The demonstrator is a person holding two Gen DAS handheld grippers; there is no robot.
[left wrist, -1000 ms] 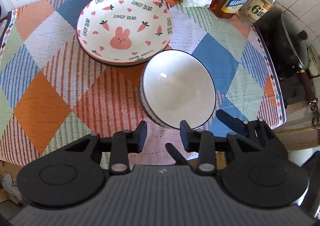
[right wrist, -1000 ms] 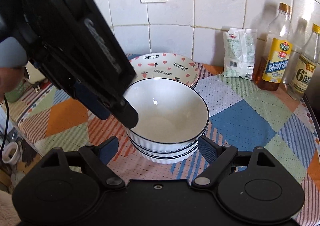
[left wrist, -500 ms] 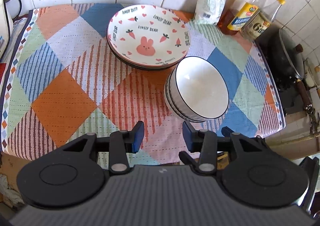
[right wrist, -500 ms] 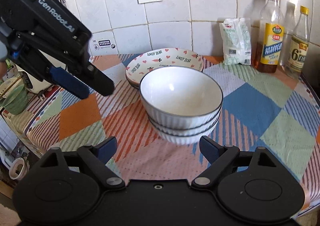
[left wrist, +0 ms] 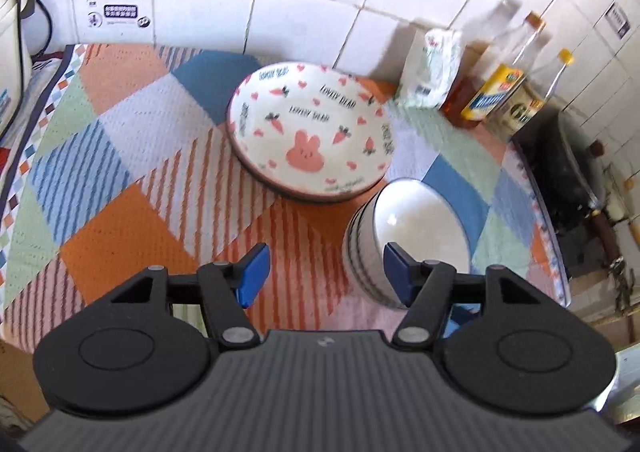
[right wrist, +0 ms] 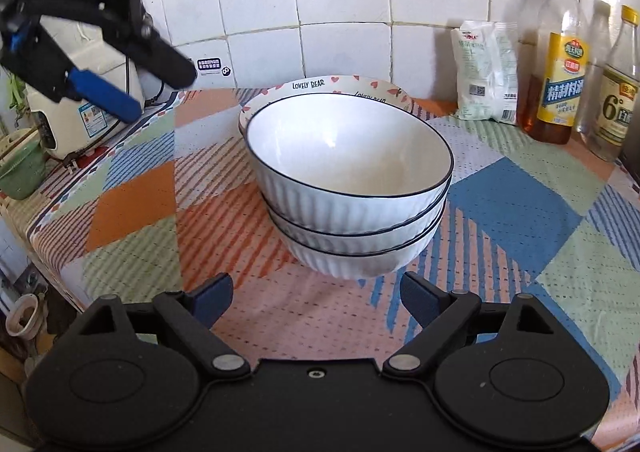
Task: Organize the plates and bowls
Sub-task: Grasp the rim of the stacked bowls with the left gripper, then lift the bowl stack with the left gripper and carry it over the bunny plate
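Three white ribbed bowls with dark rims stand nested in a stack [right wrist: 352, 188] on the patterned cloth; the stack also shows in the left wrist view [left wrist: 404, 240]. Behind it lie stacked plates, the top one printed with a pink rabbit and carrots [left wrist: 308, 136], its rim visible in the right wrist view [right wrist: 320, 86]. My left gripper [left wrist: 324, 278] is open and empty, high above the cloth, left of the bowls; it also appears in the right wrist view [right wrist: 132, 80]. My right gripper [right wrist: 316, 296] is open and empty, just in front of the bowl stack.
Oil and vinegar bottles [right wrist: 560, 64] and a white packet [right wrist: 486, 72] stand at the back right by the tiled wall. A dark wok [left wrist: 576, 172] sits beyond the right table edge. A white appliance [right wrist: 84, 92] and a green bowl [right wrist: 20, 168] are at the left.
My left gripper has let go of the top bowl, risen and drawn back to the left, jaws wider. The bowl now rests on the stack. My right gripper has backed away slightly.
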